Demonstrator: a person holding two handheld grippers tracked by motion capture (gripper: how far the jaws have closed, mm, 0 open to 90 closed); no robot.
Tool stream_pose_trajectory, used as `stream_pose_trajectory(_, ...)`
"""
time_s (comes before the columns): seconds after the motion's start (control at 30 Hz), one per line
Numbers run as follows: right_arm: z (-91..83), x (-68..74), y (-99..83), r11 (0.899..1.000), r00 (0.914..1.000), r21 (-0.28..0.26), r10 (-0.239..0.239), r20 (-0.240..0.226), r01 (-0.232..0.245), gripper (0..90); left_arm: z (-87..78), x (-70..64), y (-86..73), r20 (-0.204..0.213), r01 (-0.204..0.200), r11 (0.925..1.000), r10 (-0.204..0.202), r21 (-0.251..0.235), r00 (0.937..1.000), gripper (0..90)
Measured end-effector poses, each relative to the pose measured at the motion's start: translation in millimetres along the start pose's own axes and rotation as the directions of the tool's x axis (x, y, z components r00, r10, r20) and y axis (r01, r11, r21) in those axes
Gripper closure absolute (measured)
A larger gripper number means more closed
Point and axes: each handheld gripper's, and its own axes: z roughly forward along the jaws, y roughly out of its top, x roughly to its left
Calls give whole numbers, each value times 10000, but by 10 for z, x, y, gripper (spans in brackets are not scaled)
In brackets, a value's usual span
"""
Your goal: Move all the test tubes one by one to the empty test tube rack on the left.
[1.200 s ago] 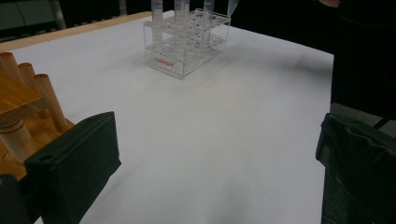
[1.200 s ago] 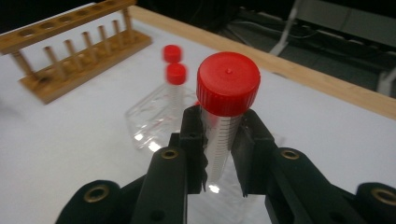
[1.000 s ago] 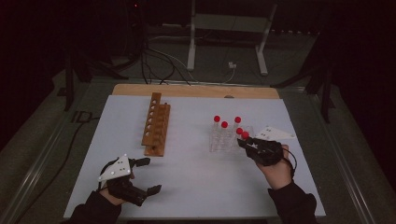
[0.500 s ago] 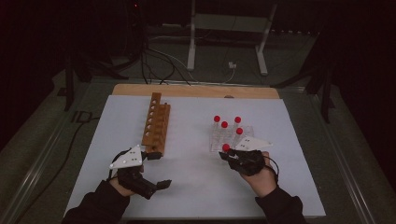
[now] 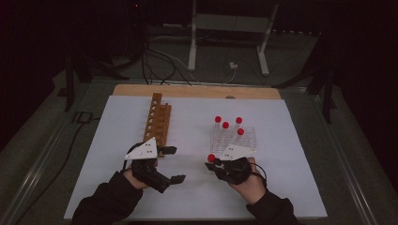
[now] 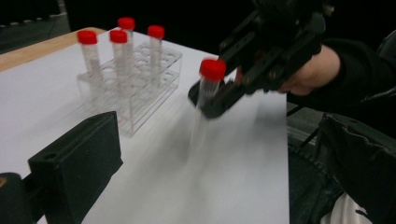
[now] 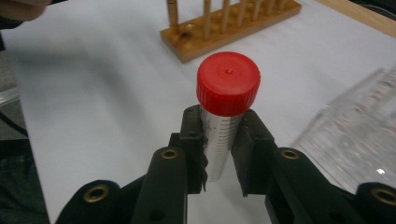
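The clear plastic tube with a red screw cap (image 7: 223,122) is held upright just below its cap in the right gripper (image 7: 221,156), above the white table (image 5: 281,187), near the clear plastic rack (image 5: 234,138) with four more red-capped tubes (image 6: 119,51). It looks light, stiff and smooth, so slippery; gripping under the cap suits it. The left gripper (image 5: 174,164) hovers with fingers wide apart beside the wooden rack (image 5: 158,123).

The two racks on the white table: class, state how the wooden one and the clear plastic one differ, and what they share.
The wooden rack is brown, opaque and holds no tubes; the clear rack is see-through and holds four red-capped tubes. The wooden rack lies nearer the left gripper, the clear one nearer the right gripper. Both stand on the table.
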Motion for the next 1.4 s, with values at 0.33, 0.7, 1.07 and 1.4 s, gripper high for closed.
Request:
stream_pose_trajectory(0.33, 60, 105, 30, 9998, 9989, -11, -205, -424, 204, 748, 217, -28, 193, 167, -233, 9997, 235, -113, 9996, 96)
stream_pose_trajectory(0.7, 52, 133, 47, 9998, 9981, -42, -193, -585, 191, 748, 417, -34, 203, -60, -538, 9986, 538, 25, 9985, 275)
stream_pose_trajectory(1.07, 40, 133, 50, 9999, 9975, -66, -135, -687, 131, 748, 590, -69, 208, 37, -884, 9956, 883, 306, 9961, 594)
stream_pose_trajectory(1.4, 22, 106, 55, 10000, 9978, -91, -38, -665, 32, 747, 613, -81, 229, 40, -1133, 9929, 1133, 374, 9936, 711)
